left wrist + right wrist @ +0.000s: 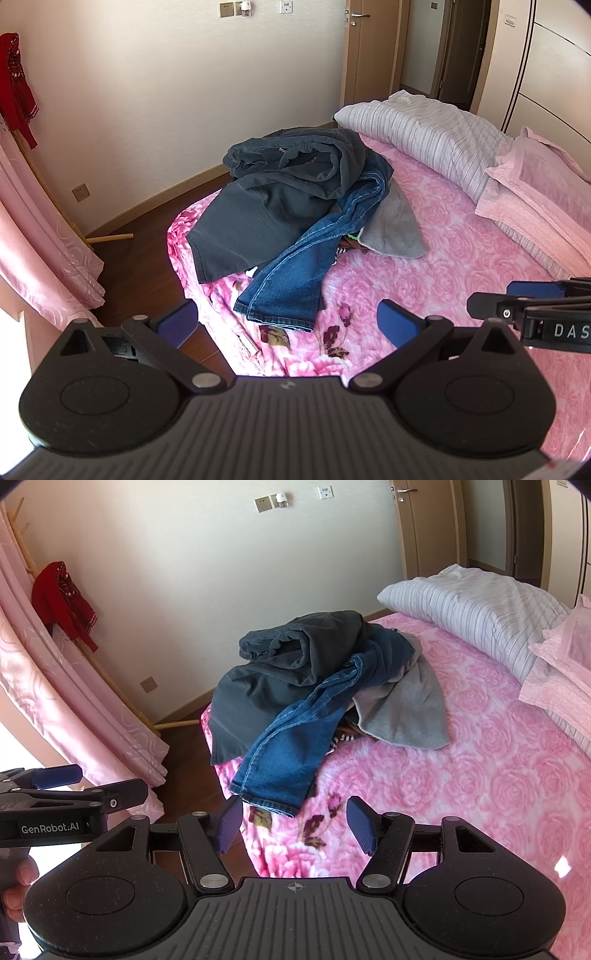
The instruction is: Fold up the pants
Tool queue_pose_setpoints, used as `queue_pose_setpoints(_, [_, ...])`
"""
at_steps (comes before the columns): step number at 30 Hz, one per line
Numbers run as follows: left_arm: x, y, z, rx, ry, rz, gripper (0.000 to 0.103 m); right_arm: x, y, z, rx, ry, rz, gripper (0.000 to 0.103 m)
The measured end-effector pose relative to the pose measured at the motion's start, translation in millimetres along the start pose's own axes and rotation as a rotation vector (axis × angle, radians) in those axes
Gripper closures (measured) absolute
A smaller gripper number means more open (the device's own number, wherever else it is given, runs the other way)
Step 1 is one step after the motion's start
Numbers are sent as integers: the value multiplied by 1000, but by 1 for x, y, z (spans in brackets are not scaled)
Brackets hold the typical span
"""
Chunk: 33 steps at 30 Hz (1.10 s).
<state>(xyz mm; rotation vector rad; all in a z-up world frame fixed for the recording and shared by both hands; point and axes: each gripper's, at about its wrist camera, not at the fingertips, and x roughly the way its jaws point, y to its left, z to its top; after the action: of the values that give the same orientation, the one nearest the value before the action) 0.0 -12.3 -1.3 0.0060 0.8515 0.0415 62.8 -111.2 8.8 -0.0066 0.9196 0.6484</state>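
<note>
A heap of clothes lies near the bed's left corner. Blue jeans (pixel 306 254) (pixel 291 746) run down the heap, one leg hem reaching toward me. Dark grey-green pants (pixel 273 188) (pixel 280 664) are bunched on top and to the left, and a light grey garment (pixel 391 225) (pixel 402 709) lies on the right. My left gripper (pixel 288 325) is open, hovering just short of the jeans hem, nothing between its blue pads. My right gripper (pixel 295 825) is open too, close in front of the same hem. Each gripper shows at the edge of the other's view.
The bed (pixel 443 295) has a pink rose-patterned cover. A striped grey quilt (pixel 424 136) and a pink pillow (pixel 535 192) lie at the far right. Pink curtains (pixel 66 686) and a wooden rack with a red garment (pixel 62 598) stand left. Wood floor (pixel 147 236) lies beside the bed.
</note>
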Motion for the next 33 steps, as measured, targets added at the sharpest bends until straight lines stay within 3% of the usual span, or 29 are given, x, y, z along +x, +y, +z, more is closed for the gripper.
queue_pose_setpoints(33, [-12,-30,-15,-77,-21,63,1,-15,-32,-6,-60,10,46,44])
